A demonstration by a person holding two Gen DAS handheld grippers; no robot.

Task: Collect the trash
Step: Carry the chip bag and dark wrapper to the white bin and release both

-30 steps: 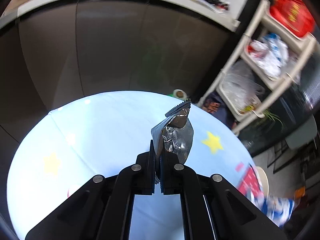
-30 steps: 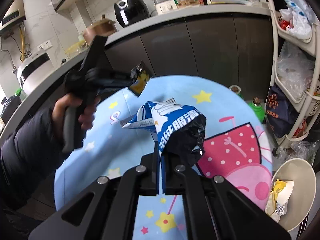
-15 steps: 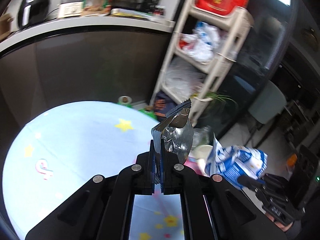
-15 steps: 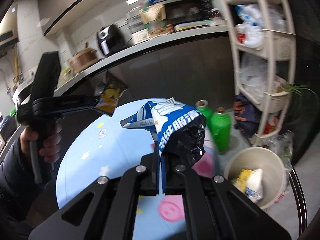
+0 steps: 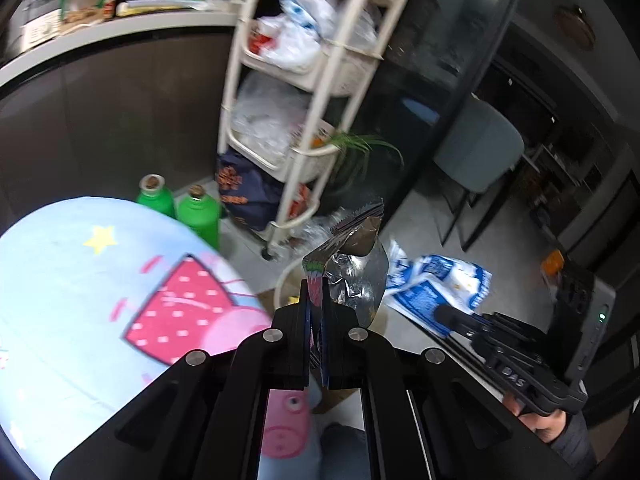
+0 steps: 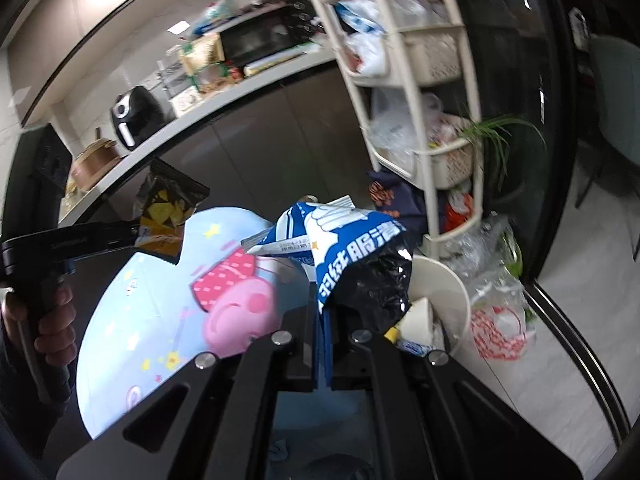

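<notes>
At far left lies a pale blue round mat printed with yellow stars and a pink cartoon figure. Just past its far edge stand two green bottles, side by side on the floor. Right of them rises a cream shelf cart stuffed with plastic bags. In the centre, the left gripper has its jaws pressed together on a crumpled snack wrapper — silver inside, dark with yellow chips on its outer face — held upright in the air. Behind and below it, partly hidden, is the rim of a cream waste bin, which the right wrist view shows already holding some trash. Further right, the right gripper pinches a blue and white bag with a black underside — its jaws closed tight on the bag's edge, near the bin's rim. A hand grips that tool's handle at far right.
</notes>
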